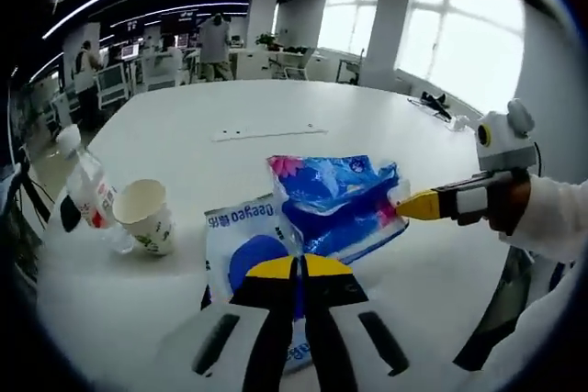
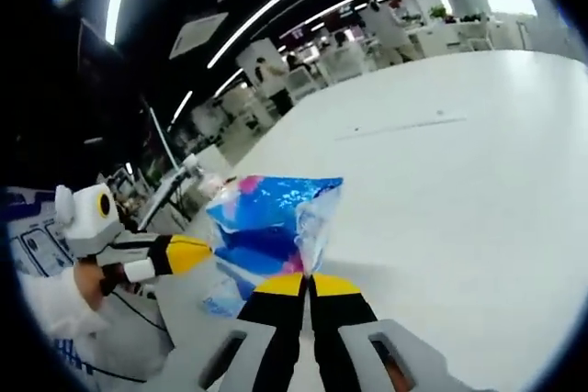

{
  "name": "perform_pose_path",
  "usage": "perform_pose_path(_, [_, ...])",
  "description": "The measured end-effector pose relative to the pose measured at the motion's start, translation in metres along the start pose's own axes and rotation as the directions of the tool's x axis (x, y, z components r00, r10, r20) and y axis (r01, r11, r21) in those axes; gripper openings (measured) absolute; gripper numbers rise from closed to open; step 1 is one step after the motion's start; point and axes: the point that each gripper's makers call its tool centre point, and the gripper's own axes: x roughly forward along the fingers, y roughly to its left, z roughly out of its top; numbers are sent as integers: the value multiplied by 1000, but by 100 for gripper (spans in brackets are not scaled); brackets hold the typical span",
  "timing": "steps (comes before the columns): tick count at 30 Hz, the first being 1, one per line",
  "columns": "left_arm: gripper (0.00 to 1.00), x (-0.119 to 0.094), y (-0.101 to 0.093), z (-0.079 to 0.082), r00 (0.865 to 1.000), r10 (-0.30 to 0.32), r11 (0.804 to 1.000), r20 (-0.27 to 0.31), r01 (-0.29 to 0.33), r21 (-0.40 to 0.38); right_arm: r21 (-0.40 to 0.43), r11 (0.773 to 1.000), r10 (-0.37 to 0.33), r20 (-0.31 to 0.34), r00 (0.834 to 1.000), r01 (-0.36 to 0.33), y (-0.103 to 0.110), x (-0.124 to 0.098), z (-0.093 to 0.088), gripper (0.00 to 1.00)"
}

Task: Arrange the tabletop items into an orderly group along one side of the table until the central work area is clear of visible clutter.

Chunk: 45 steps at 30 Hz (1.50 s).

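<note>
A glossy blue bag (image 1: 335, 192) with pink flowers is raised off the white table (image 1: 276, 107). My right gripper (image 1: 404, 205) comes in from the right, shut on its corner. In the right gripper view the bag (image 2: 271, 218) has a fold pinched at that gripper's (image 2: 308, 280) yellow tips. A flat white and blue packet (image 1: 241, 231) lies partly under the bag. My left gripper (image 1: 297, 266) hovers over it with jaws together; I cannot tell whether it pinches the packet. It also enters the right gripper view as the left gripper (image 2: 195, 252).
A paper cup (image 1: 147, 218) stands at the left, with a clear plastic bottle (image 1: 87, 188) tilted beside it near the table edge. A thin strip (image 1: 266, 132) lies mid-table and dark cables (image 1: 436, 103) at the far right. People and chairs fill the office behind.
</note>
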Motion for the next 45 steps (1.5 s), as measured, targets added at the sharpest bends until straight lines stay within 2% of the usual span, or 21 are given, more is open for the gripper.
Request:
perform_pose_path(6, [0, 28, -31, 9, 998, -49, 993, -51, 54, 105, 39, 998, -52, 19, 998, 51, -36, -15, 6, 0])
perform_pose_path(13, [0, 59, -61, 11, 990, -100, 989, -95, 110, 100, 55, 992, -112, 21, 993, 111, -74, -31, 10, 0])
perform_pose_path(18, [0, 74, -75, 12, 985, -118, 984, -125, 133, 120, 67, 988, -141, 9, 990, 140, -96, -36, 11, 0])
perform_pose_path(27, [0, 99, -77, -3, 973, -118, 984, -198, 142, 108, 35, 986, -162, -35, 986, 164, -117, -24, 7, 0])
perform_pose_path(32, [0, 110, -73, -9, 968, -108, 990, -226, 125, 61, 18, 984, -175, -65, 982, 176, -128, -12, 2, 0])
perform_pose_path(39, [0, 122, -64, -25, 954, -93, 993, -284, 111, 47, 29, 981, -186, -90, 978, 189, -140, -1, -4, 0])
perform_pose_path(42, [0, 125, -62, -26, 954, -97, 995, -284, 104, 9, 29, 980, -191, -115, 975, 195, -146, 5, -11, 0])
perform_pose_path(45, [0, 129, -62, -27, 951, -100, 994, -291, 106, 6, 40, 980, -187, -112, 976, 193, -148, 7, -11, 0])
